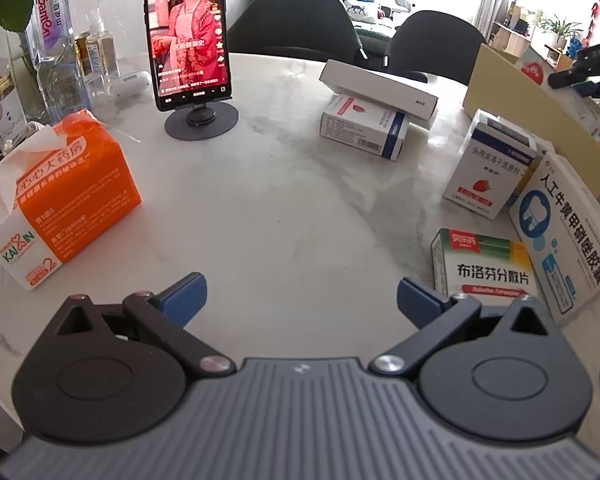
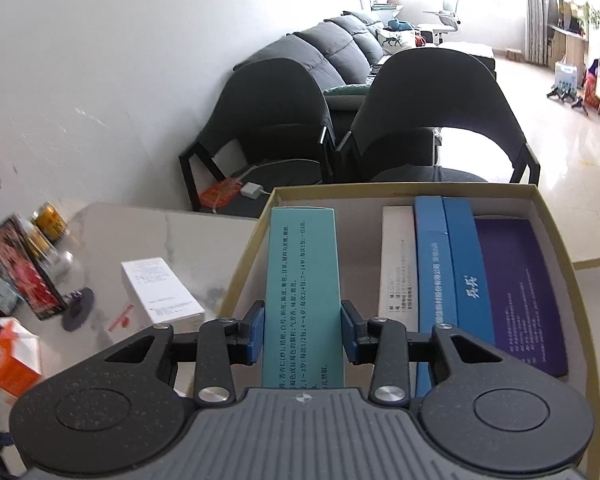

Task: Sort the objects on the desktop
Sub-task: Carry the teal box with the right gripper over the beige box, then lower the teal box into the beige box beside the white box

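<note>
The teal medicine box (image 2: 300,296) is sitting clamped between the jaws of the right gripper (image 2: 303,334), hanging over the cardboard box (image 2: 244,252), with blue boxes (image 2: 452,264) lying inside at 3 o'clock. The left gripper (image 1: 302,300) is hovering over the counter (image 1: 276,200), jaws wide, with the ibuprofen box (image 1: 488,268) at 2 o'clock.

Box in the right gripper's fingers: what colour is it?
Teal, with dark printed text; the box shows best in the right wrist view, above the cardboard tray.
</note>
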Demonstrator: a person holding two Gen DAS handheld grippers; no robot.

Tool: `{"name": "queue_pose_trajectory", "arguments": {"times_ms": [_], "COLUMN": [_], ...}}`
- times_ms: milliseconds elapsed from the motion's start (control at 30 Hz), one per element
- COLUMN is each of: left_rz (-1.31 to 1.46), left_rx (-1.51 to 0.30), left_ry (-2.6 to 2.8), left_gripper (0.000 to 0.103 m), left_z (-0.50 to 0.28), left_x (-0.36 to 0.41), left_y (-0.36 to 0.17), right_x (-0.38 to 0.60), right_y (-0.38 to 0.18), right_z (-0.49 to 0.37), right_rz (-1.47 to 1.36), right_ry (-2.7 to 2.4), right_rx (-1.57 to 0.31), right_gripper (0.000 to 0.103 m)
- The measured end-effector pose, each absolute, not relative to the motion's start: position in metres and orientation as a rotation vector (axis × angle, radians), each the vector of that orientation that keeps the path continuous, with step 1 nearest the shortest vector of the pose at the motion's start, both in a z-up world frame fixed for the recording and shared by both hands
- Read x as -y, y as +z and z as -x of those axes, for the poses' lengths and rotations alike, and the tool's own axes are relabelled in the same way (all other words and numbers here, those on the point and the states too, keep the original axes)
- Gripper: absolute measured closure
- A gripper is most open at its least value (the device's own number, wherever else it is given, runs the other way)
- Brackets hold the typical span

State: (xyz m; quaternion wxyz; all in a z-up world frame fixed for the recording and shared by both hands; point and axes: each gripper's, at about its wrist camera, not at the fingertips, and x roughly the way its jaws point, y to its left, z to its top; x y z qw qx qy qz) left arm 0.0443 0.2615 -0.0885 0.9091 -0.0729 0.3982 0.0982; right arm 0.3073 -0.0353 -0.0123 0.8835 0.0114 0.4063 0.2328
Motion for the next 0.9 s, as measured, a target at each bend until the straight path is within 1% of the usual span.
{"name": "queue_pose_trajectory", "arguments": {"times_ms": [300, 833, 900], "left_rz": [0.154, 0.147, 0.148], "left_rx": [-0.837, -0.847, -0.845], "left_ry": [0.222, 0.21, 0.212], "left_gripper": [0.0, 0.0, 0.0], "left_z": [-0.046, -0.048, -0.048], "left_x": [-0.266, -0.261, -0.261], "left_y": [-0.092, -0.095, -0.095], "right_x": [0.017, 0.007, 0.005], "right_y": [-0.038, -0.05, -0.049], "right_z": [-0.324, -0.323, -0.32], "right_rz": [0.031, 0.127, 0.155], "right_ry": [0.45, 0.425, 0.427], "right_rx": [-0.873, -0.863, -0.85], "right_gripper": [0.062, 0.062, 0.059]}}
